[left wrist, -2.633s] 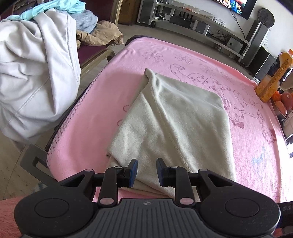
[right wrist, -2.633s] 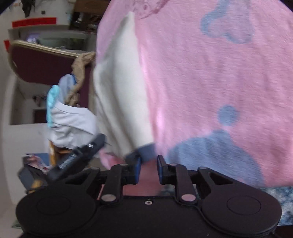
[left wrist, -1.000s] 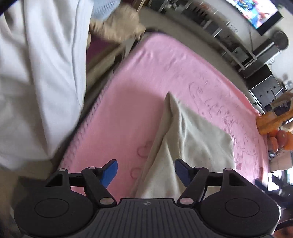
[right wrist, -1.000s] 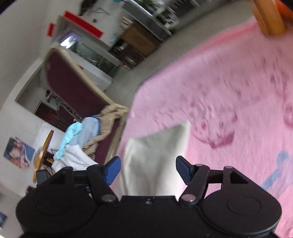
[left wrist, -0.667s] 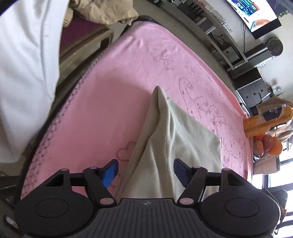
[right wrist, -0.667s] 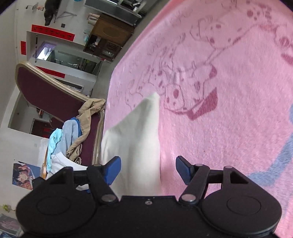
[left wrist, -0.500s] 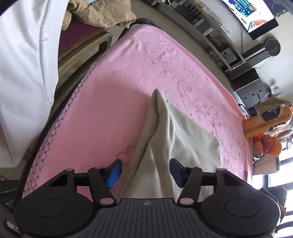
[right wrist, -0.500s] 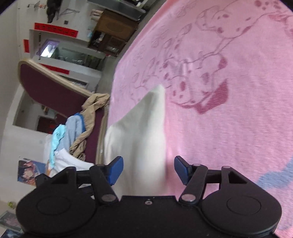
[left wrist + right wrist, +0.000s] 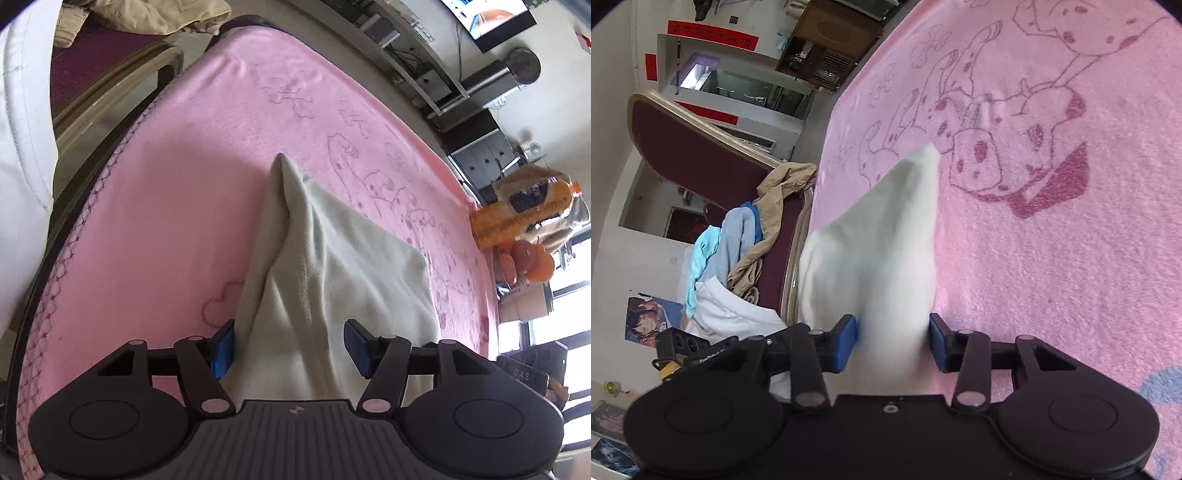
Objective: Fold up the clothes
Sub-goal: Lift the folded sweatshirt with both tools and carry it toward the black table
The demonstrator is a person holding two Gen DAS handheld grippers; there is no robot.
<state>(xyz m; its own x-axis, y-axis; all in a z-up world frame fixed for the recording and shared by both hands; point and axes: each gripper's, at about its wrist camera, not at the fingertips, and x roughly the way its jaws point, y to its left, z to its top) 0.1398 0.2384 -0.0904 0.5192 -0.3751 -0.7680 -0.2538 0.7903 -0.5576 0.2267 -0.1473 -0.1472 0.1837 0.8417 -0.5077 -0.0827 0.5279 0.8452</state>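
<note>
A pale cream cloth [image 9: 332,266], folded with a ridge running to a point, lies on the pink blanket [image 9: 166,192]. My left gripper [image 9: 290,347] straddles its near end; the jaws are opening, with the cloth between them and its edge at the left pad. In the right wrist view the same cloth [image 9: 886,240] tapers away to a corner on the blanket [image 9: 1052,277]. My right gripper [image 9: 892,341] straddles the cloth's near end. Its jaws are closing on the cloth, which fills the gap between the blue pads.
A dark red chair [image 9: 713,162] beside the blanket's edge holds a heap of clothes [image 9: 738,240]. A white garment [image 9: 22,129] hangs at the left. An orange packet [image 9: 524,218] and fruit [image 9: 528,258] sit at the blanket's far right. A TV stand [image 9: 424,48] lies beyond.
Both grippers have come down and closer to the cream cloth, which now lies between each pair of jaws. The right jaws have narrowed around the cloth.
</note>
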